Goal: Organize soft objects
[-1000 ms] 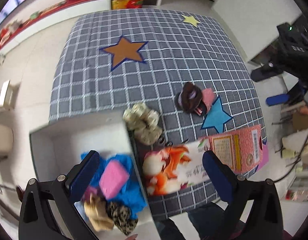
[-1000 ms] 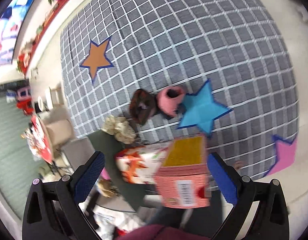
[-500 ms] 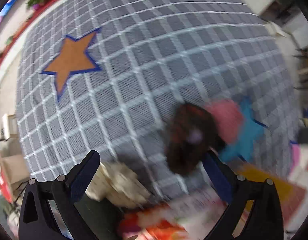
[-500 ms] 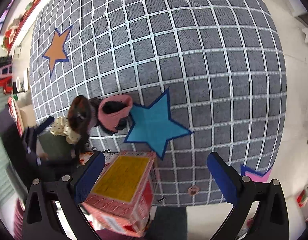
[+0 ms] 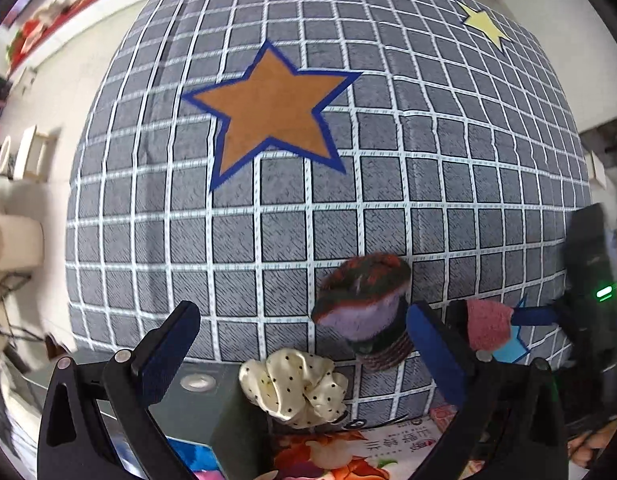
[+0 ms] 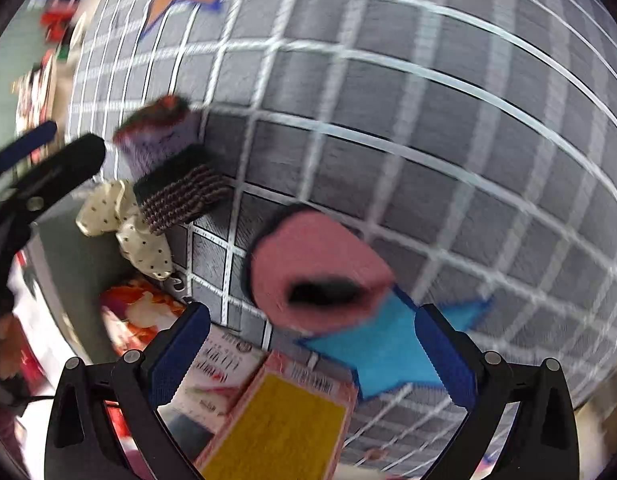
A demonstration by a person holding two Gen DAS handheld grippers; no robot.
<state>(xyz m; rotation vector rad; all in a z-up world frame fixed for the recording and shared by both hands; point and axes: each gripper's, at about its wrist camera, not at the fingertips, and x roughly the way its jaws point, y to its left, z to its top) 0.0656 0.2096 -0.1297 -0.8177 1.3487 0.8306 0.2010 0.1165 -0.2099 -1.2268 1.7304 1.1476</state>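
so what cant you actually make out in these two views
- Box, left wrist view: its inside is cut off by the bottom edge and the left gripper.
- Pink sock, left view: partly hidden behind the gripper finger.
- Dark sock, right wrist view: motion blur smears its pattern.
- Carton, right view: print is blurred and unreadable.
- Right gripper: open, its contact with the pink sock is unclear.

Both cams ride on the tongs and look forward past their own blue-padded fingers, down onto the checked cloth (image 5: 388,200). The left one sits low and close, with the orange star (image 5: 268,116) upper middle. The right one is closer still, tilted, a bit blurry. Both catch the dark knit roll (image 5: 364,300) (image 6: 176,168), pink roll (image 5: 488,326) (image 6: 316,268) and polka-dot scrunchie (image 5: 296,388) (image 6: 124,220).
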